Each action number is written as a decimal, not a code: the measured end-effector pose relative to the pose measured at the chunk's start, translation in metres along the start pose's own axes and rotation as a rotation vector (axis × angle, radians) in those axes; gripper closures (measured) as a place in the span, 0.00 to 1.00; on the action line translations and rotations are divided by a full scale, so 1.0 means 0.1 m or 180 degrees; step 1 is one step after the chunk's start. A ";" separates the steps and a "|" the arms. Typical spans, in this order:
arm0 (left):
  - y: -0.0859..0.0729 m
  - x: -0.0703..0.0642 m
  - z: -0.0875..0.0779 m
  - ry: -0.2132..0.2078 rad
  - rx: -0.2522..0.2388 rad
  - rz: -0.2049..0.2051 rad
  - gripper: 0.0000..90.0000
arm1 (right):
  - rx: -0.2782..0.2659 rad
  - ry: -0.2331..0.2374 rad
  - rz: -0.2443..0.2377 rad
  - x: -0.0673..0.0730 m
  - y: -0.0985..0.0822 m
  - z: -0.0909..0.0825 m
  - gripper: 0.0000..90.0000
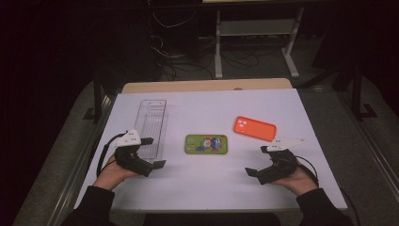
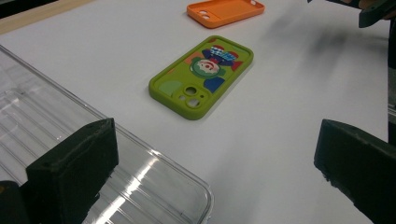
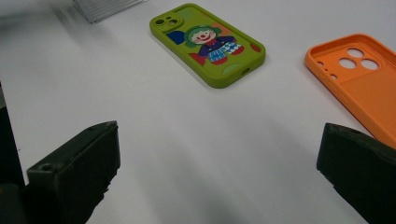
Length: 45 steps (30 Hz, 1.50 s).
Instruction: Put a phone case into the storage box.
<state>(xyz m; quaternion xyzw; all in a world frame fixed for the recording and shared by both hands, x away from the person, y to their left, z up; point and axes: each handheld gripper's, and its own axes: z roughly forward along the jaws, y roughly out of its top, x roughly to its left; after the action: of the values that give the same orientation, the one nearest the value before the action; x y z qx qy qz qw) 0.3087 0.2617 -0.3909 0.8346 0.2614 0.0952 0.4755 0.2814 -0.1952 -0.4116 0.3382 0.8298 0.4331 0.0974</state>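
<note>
Green phone case [image 1: 206, 144] mid-table, orange phone case [image 1: 254, 128] near, bare surface around.

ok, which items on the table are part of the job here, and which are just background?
Part of the job:
green cartoon-print phone case
orange silicone phone case
clear ribbed plastic tray
left gripper, open
right gripper, open

Just lying about:
white metal frame and cables on the floor behind the table
</note>
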 end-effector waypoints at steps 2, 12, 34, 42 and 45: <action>0.01 0.00 0.01 0.0004 -0.0013 0.0030 0.00 | 0.0014 0.0005 -0.0017 -0.01 0.00 0.00 0.00; 0.19 -0.06 0.11 -0.0097 -0.0073 -0.0003 0.00 | 0.0065 -0.0031 0.0003 -0.09 0.04 0.04 0.00; 0.57 -0.33 0.69 -0.0359 -0.0070 0.0130 0.00 | 0.0440 -0.0249 0.0071 -0.59 0.43 0.15 0.33; 0.60 -0.41 0.87 -0.0440 -0.0060 0.0173 0.00 | 0.0456 -0.0350 0.0204 -0.85 0.49 0.25 0.58; 0.59 -0.47 0.93 -0.0464 -0.0004 0.0250 0.00 | 0.0477 -0.0338 0.0250 -0.93 0.50 0.28 0.67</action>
<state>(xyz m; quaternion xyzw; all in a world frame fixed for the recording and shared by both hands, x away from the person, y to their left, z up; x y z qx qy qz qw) 0.3275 0.1435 -0.3866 0.8486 0.1931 0.0530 0.4897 0.3881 -0.2173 -0.4015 0.3993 0.8397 0.3546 0.0987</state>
